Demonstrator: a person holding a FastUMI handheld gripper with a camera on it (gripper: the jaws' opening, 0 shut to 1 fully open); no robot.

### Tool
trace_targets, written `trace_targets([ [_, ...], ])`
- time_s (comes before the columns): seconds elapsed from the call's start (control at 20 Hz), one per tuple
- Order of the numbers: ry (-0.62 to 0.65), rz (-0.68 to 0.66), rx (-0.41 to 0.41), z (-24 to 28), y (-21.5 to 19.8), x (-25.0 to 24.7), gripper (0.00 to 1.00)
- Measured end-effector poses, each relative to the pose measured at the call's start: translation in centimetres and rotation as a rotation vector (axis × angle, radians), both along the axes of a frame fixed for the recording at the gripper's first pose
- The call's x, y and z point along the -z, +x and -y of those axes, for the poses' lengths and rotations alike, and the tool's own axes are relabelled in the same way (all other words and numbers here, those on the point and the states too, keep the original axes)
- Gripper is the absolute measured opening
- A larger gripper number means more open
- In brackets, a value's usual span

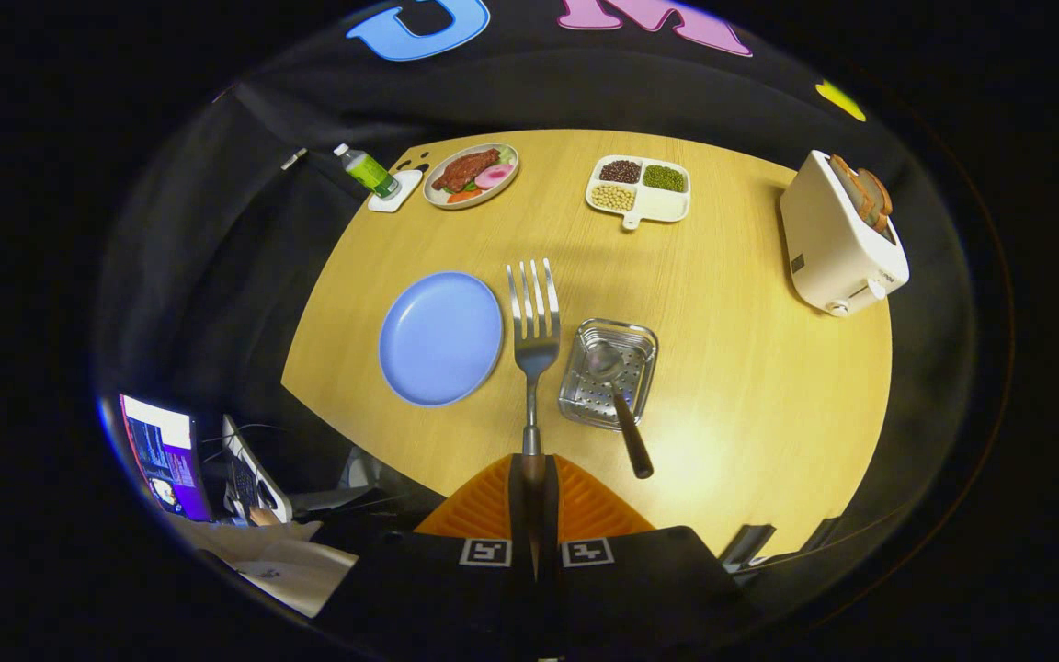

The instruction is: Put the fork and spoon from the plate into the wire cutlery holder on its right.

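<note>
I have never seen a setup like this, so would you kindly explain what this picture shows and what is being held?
A person holds a two-finger gripper; the camera rides on it, looking down along its fingers at a wooden table. The fingers are shut on a fork, held above the table between the blue plate and the wire cutlery holder. A spoon already sits in the holder. Beyond lie a plate of food, a tray of beans, a bottle and a toaster.
</note>
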State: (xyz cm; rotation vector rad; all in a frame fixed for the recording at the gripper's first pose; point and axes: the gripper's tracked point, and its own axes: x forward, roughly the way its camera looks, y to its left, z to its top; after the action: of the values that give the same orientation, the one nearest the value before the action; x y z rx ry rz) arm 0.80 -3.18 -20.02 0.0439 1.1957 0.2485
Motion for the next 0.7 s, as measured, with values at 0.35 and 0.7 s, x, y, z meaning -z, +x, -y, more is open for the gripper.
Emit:
trace_targets([
  [0.35, -0.121, -0.219, -0.135, 3.5, 0.5, 0.2, 0.06],
  [0.7, -0.272, -0.386, -0.306, 5.5, 1.4, 3.8, 0.06],
])
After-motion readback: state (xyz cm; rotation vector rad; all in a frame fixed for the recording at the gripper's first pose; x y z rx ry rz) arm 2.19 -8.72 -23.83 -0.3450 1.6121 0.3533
